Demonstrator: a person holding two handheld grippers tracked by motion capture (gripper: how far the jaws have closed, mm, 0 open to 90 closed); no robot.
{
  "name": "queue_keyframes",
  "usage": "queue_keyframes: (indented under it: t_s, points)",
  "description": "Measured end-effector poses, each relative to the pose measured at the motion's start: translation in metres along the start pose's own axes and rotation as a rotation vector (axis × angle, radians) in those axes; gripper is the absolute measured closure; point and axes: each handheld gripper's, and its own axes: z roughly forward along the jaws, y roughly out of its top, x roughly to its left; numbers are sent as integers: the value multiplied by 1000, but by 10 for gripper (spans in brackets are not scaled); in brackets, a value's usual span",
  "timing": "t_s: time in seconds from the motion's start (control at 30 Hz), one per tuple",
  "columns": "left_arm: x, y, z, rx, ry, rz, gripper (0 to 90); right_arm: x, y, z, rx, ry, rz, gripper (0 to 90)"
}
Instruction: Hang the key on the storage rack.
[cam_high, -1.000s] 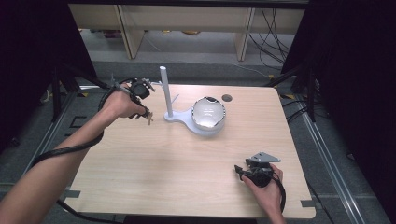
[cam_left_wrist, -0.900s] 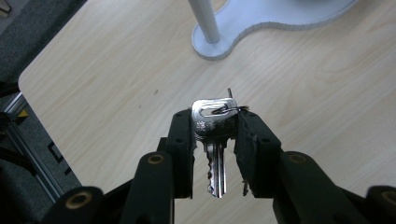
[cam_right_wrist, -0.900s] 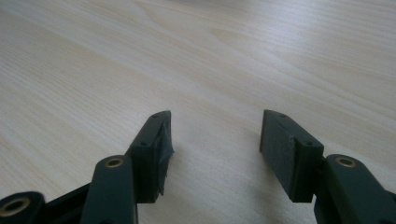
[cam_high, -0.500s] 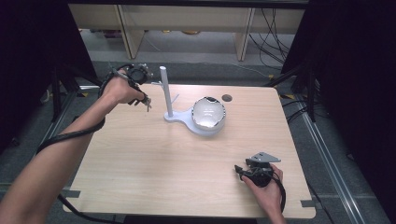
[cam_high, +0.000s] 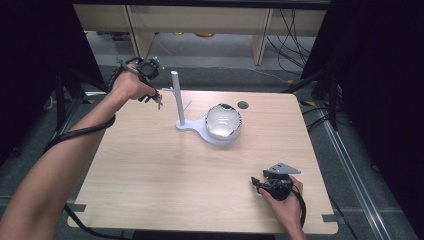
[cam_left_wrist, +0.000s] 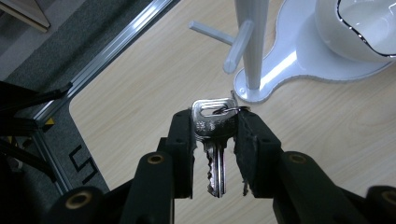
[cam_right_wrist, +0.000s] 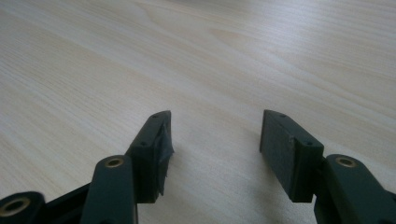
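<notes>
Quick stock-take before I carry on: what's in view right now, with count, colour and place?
Keys: one bunch on a ring, silver, clamped in the left tongs.
Stand: one, white, upright post with side pegs, far-middle of table.
Bowl: one, white with dark rim, on the stand's base.
Table: one, light wood, with a round hole near the far edge.
Left tongs: black, raised over the far-left corner.
Right tongs: black, jaws apart, resting near-right.
</notes>
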Motion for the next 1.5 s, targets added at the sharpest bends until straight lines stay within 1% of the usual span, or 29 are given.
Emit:
queue_keyframes:
  t_s: [0.03,0.07,0.17,0.2,0.23,0.3,0.33,0.37,0.4,0.57,0.6,0.63,0.83,0.87,0.9,0.97,1.23,1.33,1.5]
  points:
    - [1,2,0,-4,2,1,672,0,0,0,0,-1,0,444]
    - [2,4,0,-9,1,-8,672,0,0,0,1,0,0,444]
    - [3,6,2,-15,5,-4,672,0,0,0,1,0,0,444]
    - [3,7,2,-10,3,-9,673,0,0,0,0,-1,-1,444]
    - [3,8,3,-11,5,-3,673,-1,-1,1,-10,-6,-16,444]
    - [3,9,5,-14,3,-6,672,-1,-1,1,-11,-6,-17,444]
    - [3,10,5,-9,3,-1,672,0,0,0,0,0,0,444]
    - [2,10,5,-11,0,-10,672,0,0,0,0,0,0,444]
    - [3,11,5,-11,2,-3,672,0,0,0,-1,0,3,444]
    - [3,14,4,-17,5,-2,672,0,0,0,3,-1,4,444]
    - [2,15,4,-14,0,-6,672,0,0,-1,7,-7,1,444]
    - [3,15,4,-13,0,2,672,0,0,-1,6,-5,2,444]
    - [3,19,4,-16,0,5,672,0,0,-1,6,-7,2,444]
    - [3,19,4,-15,-3,-3,672,0,0,-1,7,-6,2,444]
    - [4,20,4,-13,-1,6,672,0,0,-1,7,-6,2,444]
    - [4,20,4,-14,-1,5,672,0,0,-1,6,-6,2,444]
    - [7,21,5,-11,-16,1,671,0,0,-1,7,-7,1,444]
    - [8,21,5,-16,-25,-11,671,0,0,0,-2,0,4,443]
    - [10,22,5,-8,-36,-9,670,0,0,0,2,-2,4,443]
